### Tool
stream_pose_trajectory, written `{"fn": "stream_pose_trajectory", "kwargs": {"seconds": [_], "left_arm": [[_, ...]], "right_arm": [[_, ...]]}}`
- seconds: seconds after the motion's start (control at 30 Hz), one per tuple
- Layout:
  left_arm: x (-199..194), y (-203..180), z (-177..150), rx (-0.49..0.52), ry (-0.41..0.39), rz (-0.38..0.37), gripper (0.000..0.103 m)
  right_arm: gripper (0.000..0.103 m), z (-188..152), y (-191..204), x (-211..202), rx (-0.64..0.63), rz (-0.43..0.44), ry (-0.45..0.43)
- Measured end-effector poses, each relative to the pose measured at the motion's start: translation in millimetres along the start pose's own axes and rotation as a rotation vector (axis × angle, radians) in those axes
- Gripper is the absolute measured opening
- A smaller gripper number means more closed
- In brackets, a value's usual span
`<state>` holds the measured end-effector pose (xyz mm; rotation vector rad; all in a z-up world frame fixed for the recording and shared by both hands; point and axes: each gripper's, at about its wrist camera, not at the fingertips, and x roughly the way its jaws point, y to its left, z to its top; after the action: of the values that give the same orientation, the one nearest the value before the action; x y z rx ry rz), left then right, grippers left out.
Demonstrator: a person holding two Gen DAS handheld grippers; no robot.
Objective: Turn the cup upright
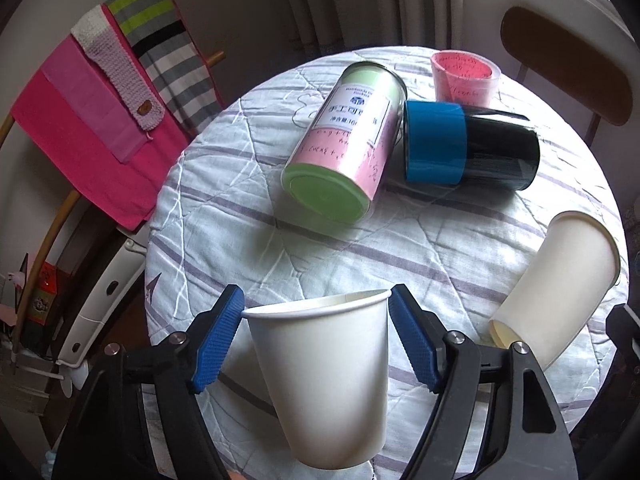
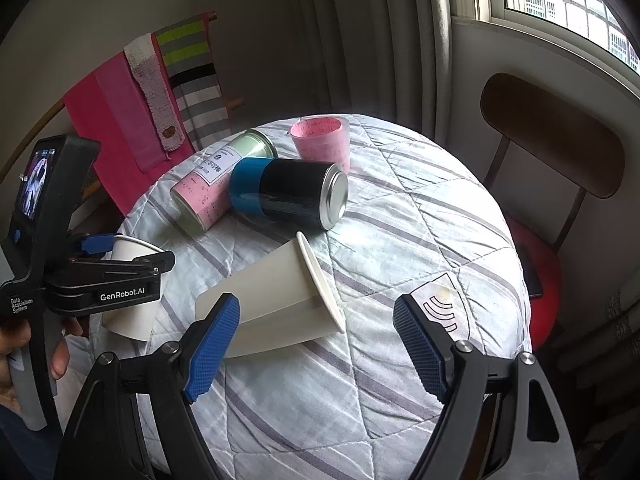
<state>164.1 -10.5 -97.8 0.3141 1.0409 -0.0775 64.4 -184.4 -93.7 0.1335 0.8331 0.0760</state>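
A white paper cup [image 1: 324,376] stands mouth up between the blue pads of my left gripper [image 1: 316,308], which is shut on its rim area; it also shows in the right wrist view [image 2: 132,280], held by the left gripper [image 2: 120,256]. A second white paper cup [image 1: 560,288] lies on its side on the round table to the right; in the right wrist view this cup [image 2: 276,296] lies with its mouth to the right. My right gripper [image 2: 316,320] is open and empty, its left pad close beside the lying cup's base.
A round table with a striped quilted cloth [image 1: 360,240] carries a pink-green canister [image 1: 344,144] and a blue-black canister [image 1: 468,144], both on their sides, and an upright pink cup [image 1: 464,76]. A chair [image 2: 552,152] stands at the right; a towel rack [image 1: 100,112] stands left.
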Motion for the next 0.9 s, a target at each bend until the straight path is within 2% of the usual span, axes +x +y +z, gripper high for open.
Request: {"fn": "stream_pose_trajectory", "kwargs": {"seconds": [0.33,0.5,0.67,0.77,0.9], "left_arm": [[-12.0,-6.7,20.9,-0.012,-0.083,-0.026,0.076],[-18.3,-12.1,33.0,-0.033,-0.17,-0.04,0.076],[-22.8,-7.7,19.4,-0.041,-0.206,-0.045,0.077],[-18.3,0.4,5.7,-0.052,-0.187,-0.033,0.078],[-19.4,6.8,-10.5,-0.061,-0.181,-0.056,0.079]], "right_arm": [[0.081,-0.1,-3.9,-6.0,0.009,0.002,-0.013],[0.081,0.7,-7.3,-5.6,0.019,0.002,-0.016],[0.081,1.2,-5.9,-4.1,0.01,0.002,-0.01],[0.081,0.8,-4.4,-4.0,0.01,0.007,-0.01],[0.081,0.2,1.5,-6.6,0.004,0.017,-0.018]]}}
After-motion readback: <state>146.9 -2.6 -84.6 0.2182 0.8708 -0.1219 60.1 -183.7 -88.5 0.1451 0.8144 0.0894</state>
